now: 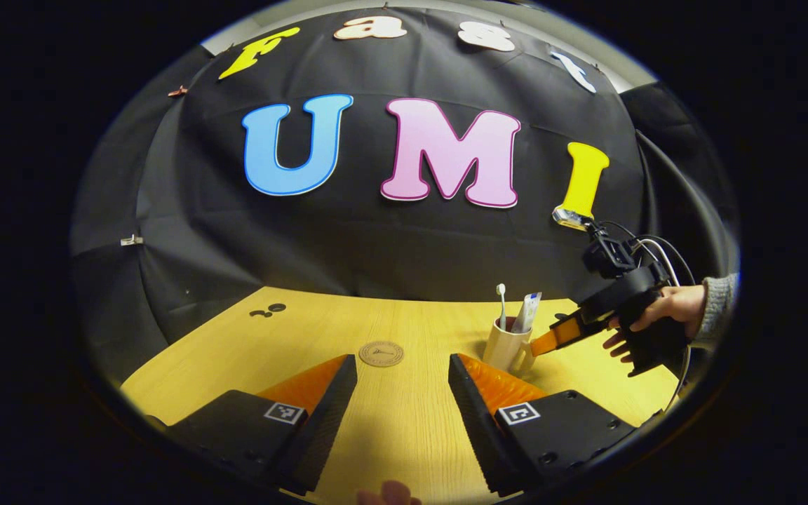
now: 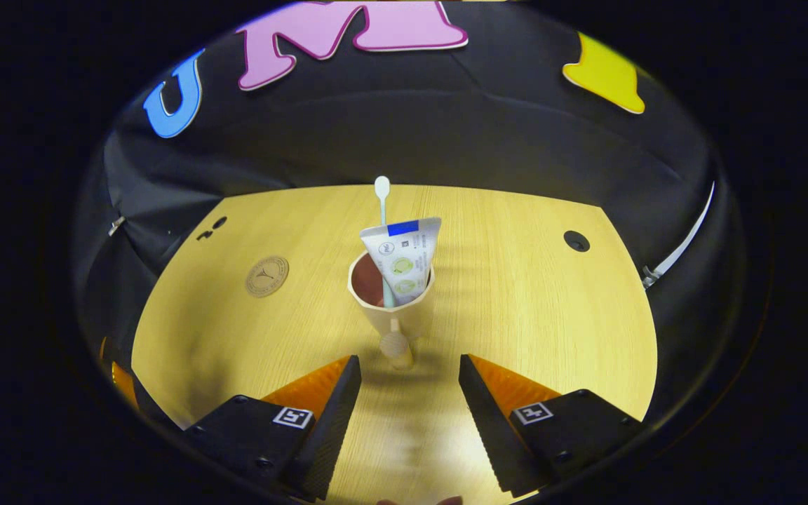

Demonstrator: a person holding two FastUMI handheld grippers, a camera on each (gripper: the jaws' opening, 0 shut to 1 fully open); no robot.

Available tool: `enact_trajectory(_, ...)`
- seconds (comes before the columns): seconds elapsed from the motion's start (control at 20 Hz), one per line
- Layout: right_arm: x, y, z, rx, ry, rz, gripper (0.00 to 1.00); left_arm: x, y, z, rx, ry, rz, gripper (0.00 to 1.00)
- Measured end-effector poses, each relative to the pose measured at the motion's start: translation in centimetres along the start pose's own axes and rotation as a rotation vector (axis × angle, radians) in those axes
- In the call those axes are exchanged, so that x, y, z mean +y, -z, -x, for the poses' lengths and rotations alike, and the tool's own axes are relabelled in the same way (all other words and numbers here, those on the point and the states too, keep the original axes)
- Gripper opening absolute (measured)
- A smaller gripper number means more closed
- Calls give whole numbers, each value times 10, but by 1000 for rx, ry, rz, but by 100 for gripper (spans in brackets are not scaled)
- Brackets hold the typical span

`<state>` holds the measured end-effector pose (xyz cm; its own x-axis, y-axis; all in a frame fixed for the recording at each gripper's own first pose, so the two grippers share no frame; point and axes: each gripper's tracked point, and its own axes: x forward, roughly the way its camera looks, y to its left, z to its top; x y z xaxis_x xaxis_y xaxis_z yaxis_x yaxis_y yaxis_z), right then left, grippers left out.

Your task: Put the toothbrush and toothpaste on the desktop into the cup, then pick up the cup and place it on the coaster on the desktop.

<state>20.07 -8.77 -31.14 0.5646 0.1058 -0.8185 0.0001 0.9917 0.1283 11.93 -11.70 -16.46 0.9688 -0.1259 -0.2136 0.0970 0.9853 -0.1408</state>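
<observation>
Standing already in the cup [image 2: 391, 308], toothbrush [image 2: 382, 203] and toothpaste [image 2: 402, 259] are done; right gripper [image 2: 409, 375], jaws wide, faces its handle; coaster [image 2: 267, 275] waits, forward-left.

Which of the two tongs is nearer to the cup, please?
The right tongs: their open tips reach the handle of the cup. The left tongs hang open farther back, with the cup ahead to their right.

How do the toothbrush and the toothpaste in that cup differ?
The toothbrush is a thin pale stick that rises higher; the toothpaste is a wide, flat printed tube that sits lower. The toothbrush stands near upright behind; the toothpaste leans in front. Both stand in the cup.
</observation>
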Motion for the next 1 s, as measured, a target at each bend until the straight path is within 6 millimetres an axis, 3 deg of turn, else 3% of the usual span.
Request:
enact_trajectory(0.25,6,-3,-25,93,3,49,88,22,3,2,4,-30,31,85)
enact_trajectory(0.7,13,-8,-39,203,14,112,81,40,11,1,14,-67,70,86)
enact_trajectory(0.8,13,-9,-42,222,21,102,77,41,8,2,15,-68,71,85)
enact_trajectory(0.85,13,-9,-42,233,25,95,70,43,8,2,16,-69,71,85)
enact_trajectory(0.9,13,-9,-43,241,22,89,72,45,8,3,18,-71,71,86)
enact_trajectory(1.0,13,-10,-45,247,25,81,57,49,9,5,23,-74,74,86)
